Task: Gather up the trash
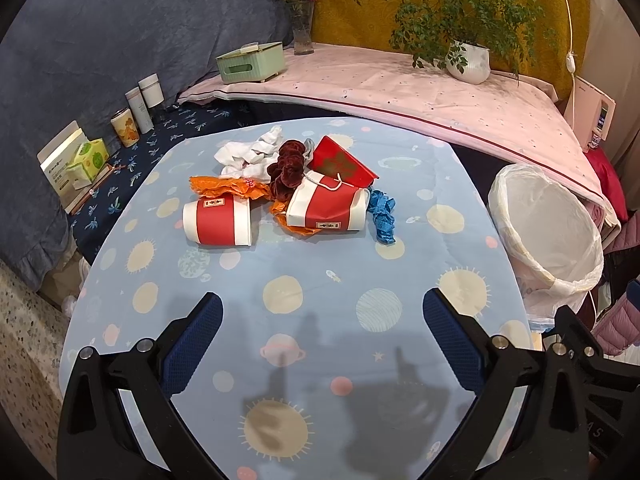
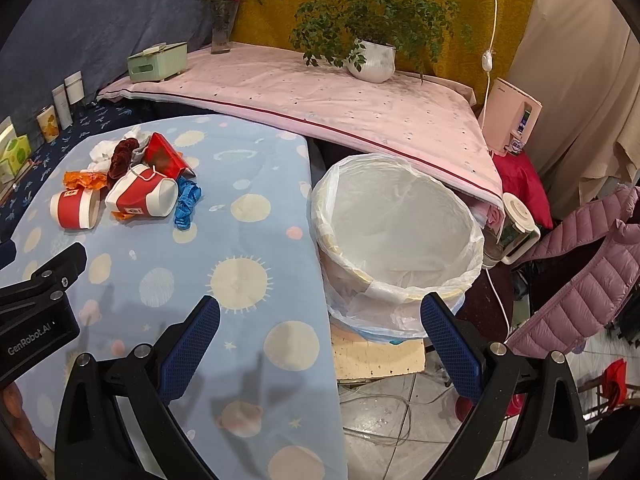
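A pile of trash lies on the blue planet-print table (image 1: pixel 304 280): a red-and-white paper cup (image 1: pixel 218 220) on its side, a second crushed cup (image 1: pixel 326 209), a red box (image 1: pixel 344 162), white tissue (image 1: pixel 250 152), orange wrapper (image 1: pixel 224 186), dark red scrunchie (image 1: pixel 286 168) and blue ribbon (image 1: pixel 382 214). The pile also shows in the right wrist view (image 2: pixel 132 184). A white-lined bin (image 2: pixel 396 236) stands right of the table, also in the left wrist view (image 1: pixel 548 232). My left gripper (image 1: pixel 322 312) is open and empty, short of the pile. My right gripper (image 2: pixel 320 314) is open and empty over the table's edge, before the bin.
A pink-covered shelf (image 1: pixel 400 88) behind holds a green tissue box (image 1: pixel 252 62), a flower vase (image 1: pixel 302 28) and a potted plant (image 1: pixel 470 60). Cans and boxes (image 1: pixel 132 120) line the left. A pink jacket (image 2: pixel 580 276) hangs at the right.
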Motion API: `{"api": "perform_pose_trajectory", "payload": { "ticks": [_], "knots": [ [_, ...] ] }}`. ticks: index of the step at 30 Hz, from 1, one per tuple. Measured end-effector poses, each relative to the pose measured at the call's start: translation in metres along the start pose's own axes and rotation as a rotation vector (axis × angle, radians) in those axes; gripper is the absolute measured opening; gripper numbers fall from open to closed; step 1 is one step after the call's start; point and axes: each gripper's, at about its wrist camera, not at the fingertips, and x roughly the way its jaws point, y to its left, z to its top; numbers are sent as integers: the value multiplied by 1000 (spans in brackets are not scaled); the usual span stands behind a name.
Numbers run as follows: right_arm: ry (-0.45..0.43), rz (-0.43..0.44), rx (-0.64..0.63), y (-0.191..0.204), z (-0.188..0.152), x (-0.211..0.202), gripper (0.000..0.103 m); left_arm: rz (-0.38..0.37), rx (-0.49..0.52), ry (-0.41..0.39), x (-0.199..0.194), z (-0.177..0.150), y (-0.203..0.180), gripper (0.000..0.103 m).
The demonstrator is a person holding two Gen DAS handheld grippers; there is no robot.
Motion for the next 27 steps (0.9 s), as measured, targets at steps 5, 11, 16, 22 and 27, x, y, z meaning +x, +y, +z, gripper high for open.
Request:
{"api": "perform_pose_trajectory", "payload": {
  "ticks": [5, 11, 16, 22, 27],
  "knots": [
    [-1, 1, 0, 0, 0, 0, 96, 0, -1, 1, 0, 0, 0, 96],
    [0, 1, 2, -1, 0, 1, 96, 2, 8, -7, -1, 1, -3, 96],
    [1, 1, 1, -1, 0, 1, 96, 1, 12, -11, -2, 1, -2, 96],
    [0, 2, 2, -1, 0, 1, 96, 2, 11, -12, -1, 3, -1, 96],
    [1, 1, 2, 0, 0, 1, 96, 1, 12, -12, -2, 3, 0, 95]
  ]
}}
